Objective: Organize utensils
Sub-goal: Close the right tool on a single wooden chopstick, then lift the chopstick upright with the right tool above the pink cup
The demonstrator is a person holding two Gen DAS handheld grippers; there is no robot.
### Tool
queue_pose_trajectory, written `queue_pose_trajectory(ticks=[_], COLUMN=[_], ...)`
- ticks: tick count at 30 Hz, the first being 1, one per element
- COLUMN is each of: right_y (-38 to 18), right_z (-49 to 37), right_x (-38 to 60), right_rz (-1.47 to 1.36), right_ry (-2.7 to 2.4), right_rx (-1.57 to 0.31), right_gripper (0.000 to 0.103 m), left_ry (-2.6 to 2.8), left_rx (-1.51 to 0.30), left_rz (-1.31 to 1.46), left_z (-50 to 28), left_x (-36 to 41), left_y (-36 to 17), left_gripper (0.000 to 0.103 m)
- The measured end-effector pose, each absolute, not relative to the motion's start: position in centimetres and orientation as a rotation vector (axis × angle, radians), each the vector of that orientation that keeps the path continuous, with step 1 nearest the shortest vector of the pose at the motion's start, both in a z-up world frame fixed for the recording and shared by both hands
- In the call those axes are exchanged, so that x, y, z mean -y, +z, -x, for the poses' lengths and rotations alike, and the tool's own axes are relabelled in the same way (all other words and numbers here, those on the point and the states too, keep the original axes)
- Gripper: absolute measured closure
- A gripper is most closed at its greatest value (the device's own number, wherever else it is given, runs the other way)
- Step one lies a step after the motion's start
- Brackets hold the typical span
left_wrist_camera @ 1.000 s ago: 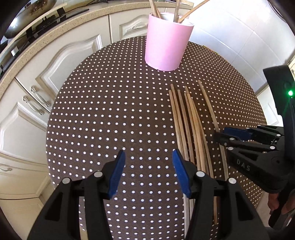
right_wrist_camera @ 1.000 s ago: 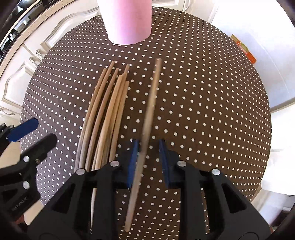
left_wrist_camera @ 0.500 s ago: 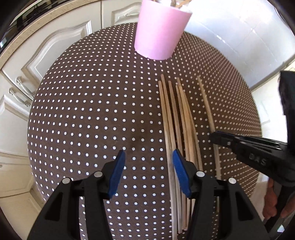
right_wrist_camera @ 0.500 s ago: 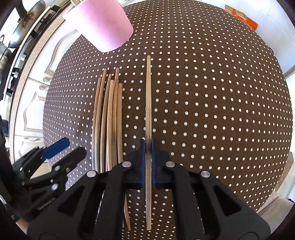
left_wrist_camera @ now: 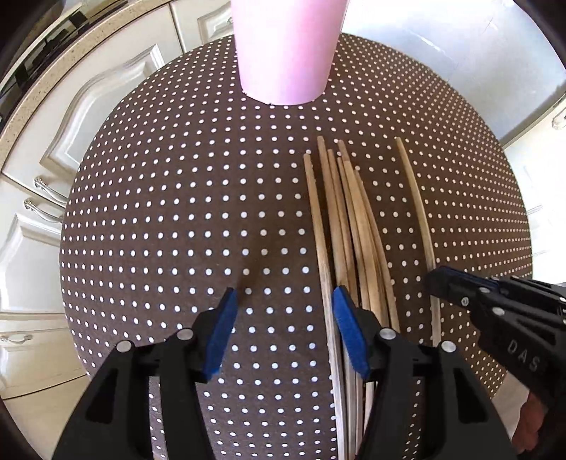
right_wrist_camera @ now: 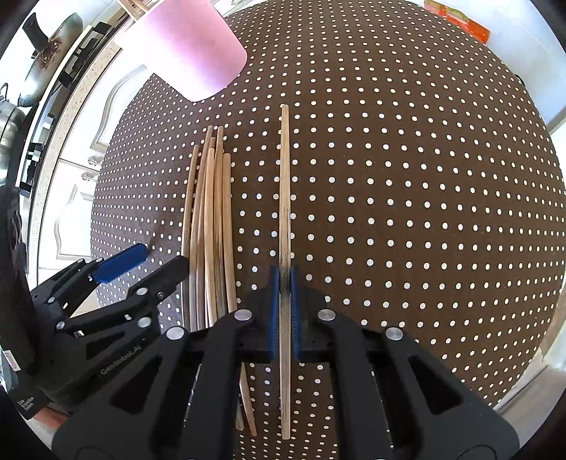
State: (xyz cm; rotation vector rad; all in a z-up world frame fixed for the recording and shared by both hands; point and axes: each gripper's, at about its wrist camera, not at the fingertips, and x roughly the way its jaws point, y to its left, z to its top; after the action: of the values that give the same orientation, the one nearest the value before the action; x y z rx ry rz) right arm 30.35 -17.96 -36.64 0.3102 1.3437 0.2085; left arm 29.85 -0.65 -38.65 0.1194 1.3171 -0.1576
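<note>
Several wooden chopsticks [left_wrist_camera: 353,226] lie bundled on the brown dotted tablecloth [left_wrist_camera: 177,212], below a pink cup [left_wrist_camera: 286,46]. My left gripper [left_wrist_camera: 284,300] points down over the bundle's left edge. Its jaws are opening, and the leftmost chopstick [left_wrist_camera: 318,233] runs between them close to the right pad, untouched. One chopstick [right_wrist_camera: 284,177] lies apart on the right, and my right gripper [right_wrist_camera: 284,279] is shut on it near its middle. The bundle [right_wrist_camera: 212,212], the cup [right_wrist_camera: 191,53] and the left gripper [right_wrist_camera: 155,260] also show in the right wrist view. The right gripper [left_wrist_camera: 433,279] shows at the left wrist view's right edge.
White cabinet doors [left_wrist_camera: 88,116] under a speckled countertop [left_wrist_camera: 53,67] run along the left of the round table. Pans [right_wrist_camera: 39,39] sit on a stove beyond. An orange packet [right_wrist_camera: 460,21] lies at the far table edge. Bare cloth spreads right of the single chopstick.
My right gripper closed on the single chopstick and rolled in line with it. My left gripper moved right and lower, so the bundle's leftmost stick now lies between its jaws.
</note>
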Motion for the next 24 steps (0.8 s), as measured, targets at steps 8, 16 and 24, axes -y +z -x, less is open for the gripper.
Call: queue_pose_trajectory(ticks=[8,16,24], right_y=[-36.5,-36.3,-33.9], right_z=[-30.9,-30.3,-29.1], right_x=[18.8,18.8,19.3], right_rz=[-0.338,-0.362,-0.364], right_ry=[0.211,0.212,0.233], right_rx=[-1.350,-1.332,-1.254], right_gripper=[0.096,0.096,0.096], left_ry=[-0.075,-0.086,-0.095], left_rx=[-1.346,-1.355,-1.271], left_rz=[-0.112,-0.012,0.028], left_z=[-31.1,-31.3,-28.8], left_x=[2.0,-0.4,-2.8], left_y=[-38.9,-38.5,-35.8], left_gripper=[0.070,0.097,0.097])
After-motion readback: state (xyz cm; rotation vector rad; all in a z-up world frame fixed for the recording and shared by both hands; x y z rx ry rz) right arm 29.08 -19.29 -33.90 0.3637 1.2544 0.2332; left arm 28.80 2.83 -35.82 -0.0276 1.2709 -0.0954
